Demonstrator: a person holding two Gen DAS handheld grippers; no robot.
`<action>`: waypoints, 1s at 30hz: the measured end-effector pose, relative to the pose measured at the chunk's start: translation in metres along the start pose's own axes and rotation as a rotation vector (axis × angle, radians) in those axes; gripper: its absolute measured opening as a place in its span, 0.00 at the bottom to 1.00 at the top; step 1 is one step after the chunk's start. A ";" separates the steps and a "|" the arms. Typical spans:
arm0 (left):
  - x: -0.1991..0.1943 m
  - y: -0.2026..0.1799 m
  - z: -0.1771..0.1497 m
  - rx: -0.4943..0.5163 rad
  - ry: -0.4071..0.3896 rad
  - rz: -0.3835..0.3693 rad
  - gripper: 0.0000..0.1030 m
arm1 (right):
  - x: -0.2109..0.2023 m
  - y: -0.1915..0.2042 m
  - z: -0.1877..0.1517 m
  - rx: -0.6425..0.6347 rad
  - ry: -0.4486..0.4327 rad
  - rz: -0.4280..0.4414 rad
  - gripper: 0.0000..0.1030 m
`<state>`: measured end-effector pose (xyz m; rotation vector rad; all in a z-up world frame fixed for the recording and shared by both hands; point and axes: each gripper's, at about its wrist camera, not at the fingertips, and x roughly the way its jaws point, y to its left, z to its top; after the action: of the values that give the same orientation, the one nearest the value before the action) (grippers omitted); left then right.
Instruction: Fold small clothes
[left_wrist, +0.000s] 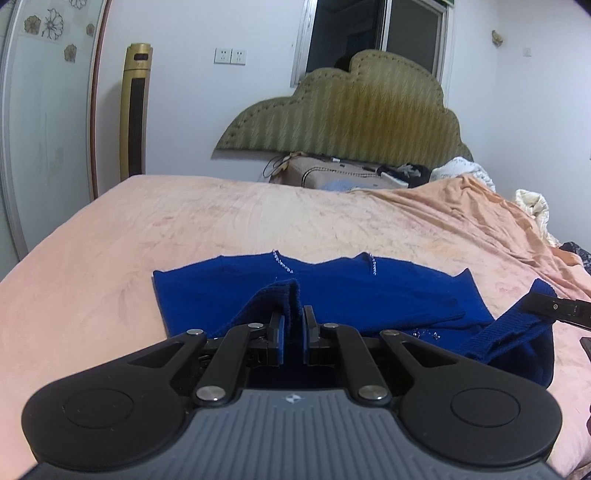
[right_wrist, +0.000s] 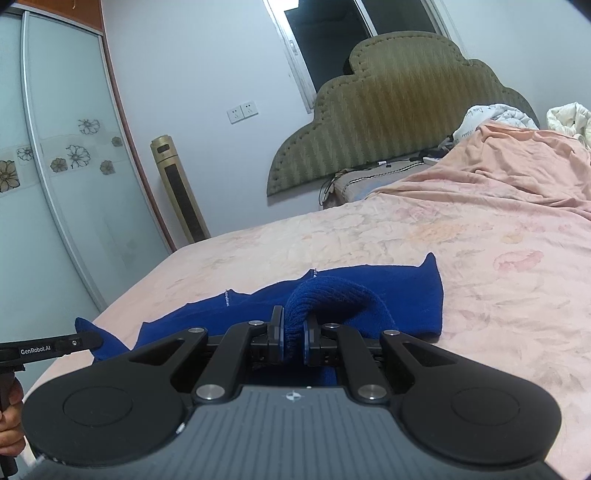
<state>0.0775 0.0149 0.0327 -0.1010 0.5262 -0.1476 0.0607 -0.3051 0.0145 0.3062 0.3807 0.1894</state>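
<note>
A bed (left_wrist: 258, 221) under a wrinkled pink floral sheet (right_wrist: 480, 258) carries a blue knit garment (left_wrist: 369, 291) at its near middle (one edge lifted), with white bedding (right_wrist: 498, 114) bunched toward 1 o'clock

Pink bedsheet (left_wrist: 258, 221), green headboard (left_wrist: 351, 122), gold tower fan (right_wrist: 177, 188).

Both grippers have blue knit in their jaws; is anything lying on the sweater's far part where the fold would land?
Nothing visible. The left gripper and right gripper each pinch the blue sweater; its far part lies bare on the pink bedsheet.
</note>
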 end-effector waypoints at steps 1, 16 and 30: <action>0.001 -0.001 0.000 0.005 0.005 0.004 0.08 | 0.002 0.001 0.000 -0.006 0.001 -0.005 0.12; 0.011 -0.006 0.007 0.017 0.023 0.029 0.08 | 0.009 -0.003 -0.001 0.027 -0.005 -0.038 0.12; 0.034 -0.007 0.030 0.046 -0.005 0.064 0.08 | 0.037 -0.006 0.022 0.044 -0.042 -0.058 0.12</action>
<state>0.1213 0.0042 0.0425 -0.0391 0.5203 -0.0968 0.1043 -0.3075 0.0196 0.3414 0.3523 0.1175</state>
